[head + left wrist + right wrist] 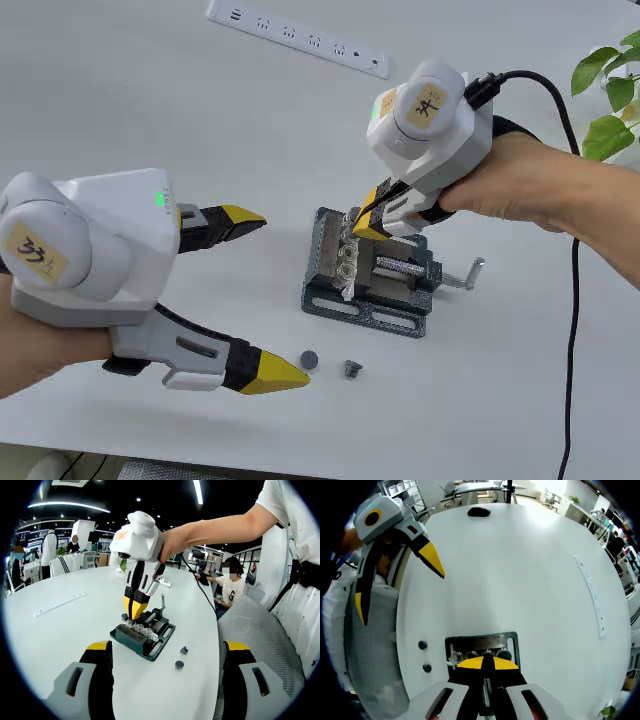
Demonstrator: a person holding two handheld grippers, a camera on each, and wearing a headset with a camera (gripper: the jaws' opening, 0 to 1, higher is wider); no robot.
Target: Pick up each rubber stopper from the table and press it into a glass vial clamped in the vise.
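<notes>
We hold the left gripper (283,298) spread wide, two stoppers (309,359) beside one jaw tip. The right gripper's (358,232) jaws are pressed together over the vials (345,262).

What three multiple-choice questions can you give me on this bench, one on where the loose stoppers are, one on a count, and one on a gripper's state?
1. Where do the loose rubber stoppers lie?
A. on the table beside the vise
B. on the floor
C. on top of the vise

2. How many stoppers lie loose there?
A. one
B. two
C. four

3. How does the left gripper stand?
A. shut on a stopper
B. shut on a vial
C. open

Answers:
1 A, both sit on the white top near the vise base.
2 B, two dark stoppers show in the head view.
3 C, its yellow tips stand wide apart.
</notes>
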